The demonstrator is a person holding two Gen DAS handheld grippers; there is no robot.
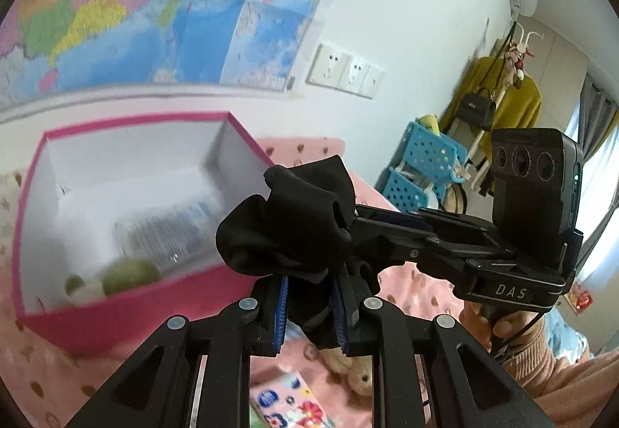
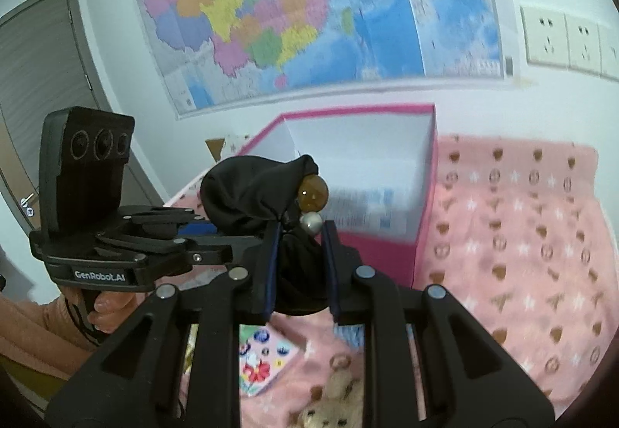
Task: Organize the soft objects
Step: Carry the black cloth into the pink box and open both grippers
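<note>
Black crumpled cloth [image 1: 286,230] pinched, seemingly by both tools.

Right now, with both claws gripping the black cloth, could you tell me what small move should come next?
Probably carry the black cloth forward over the open pink box. Both the left claw and right claw pinch it just short of the box.

A bed [image 2: 522,234] holds everything here. It has a pink blanket [image 1: 418,285] on it, with little brown and white shapes all over. A big pink box [image 2: 425,203] with white insides sits on the blanket, close to the wall. Nearer the front lies a flat pink card with cartoon pictures [image 2: 263,362]. Just beside it lies a small tan teddy bear [image 2: 332,412]. The same bear [image 1: 358,375] and card [image 1: 290,404] show in the left view too.
</note>
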